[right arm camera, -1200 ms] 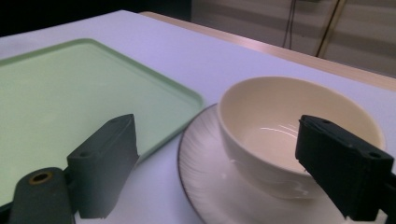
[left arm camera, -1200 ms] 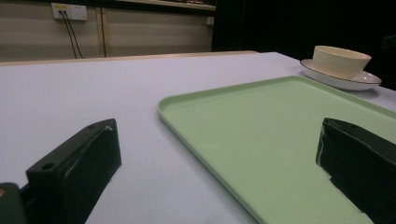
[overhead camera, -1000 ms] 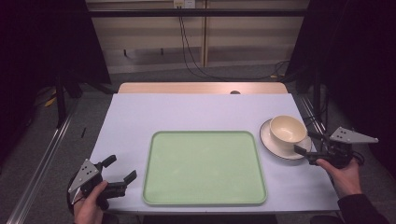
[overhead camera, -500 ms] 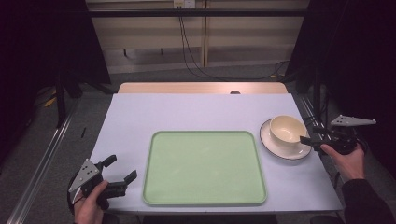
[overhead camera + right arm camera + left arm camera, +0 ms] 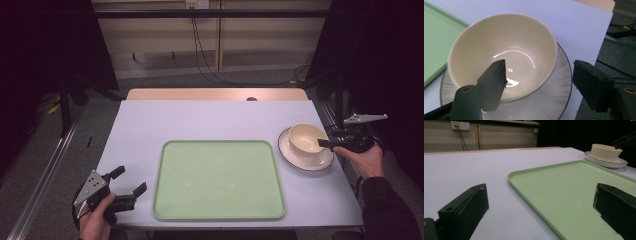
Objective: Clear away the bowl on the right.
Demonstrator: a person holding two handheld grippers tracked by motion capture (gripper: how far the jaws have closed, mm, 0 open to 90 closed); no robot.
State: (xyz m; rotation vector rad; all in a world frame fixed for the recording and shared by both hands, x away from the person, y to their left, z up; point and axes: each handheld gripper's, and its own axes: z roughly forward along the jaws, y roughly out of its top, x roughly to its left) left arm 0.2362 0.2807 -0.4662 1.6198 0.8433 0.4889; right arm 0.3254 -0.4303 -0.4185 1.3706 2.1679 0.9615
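— Where's your right gripper point(image 5: 537, 83) now?
— Astride the near rim of the cream bowl point(image 5: 501, 53) on its saucer point(image 5: 306, 161), right of the green tray point(image 5: 220, 180); jaws have been closing, not yet pinching.
— Then seat deeper and squeeze squarely, so it doesn't tip.
— Left gripper point(image 5: 129, 181) waits open, empty.

hidden: saucer point(image 5: 559, 82) partly under bowl point(image 5: 499, 50) | cut off: tray point(image 5: 574, 195) at frame's right and bottom edges

An empty cream bowl point(image 5: 306, 138) stands upright on a dark-rimmed saucer point(image 5: 306, 160).
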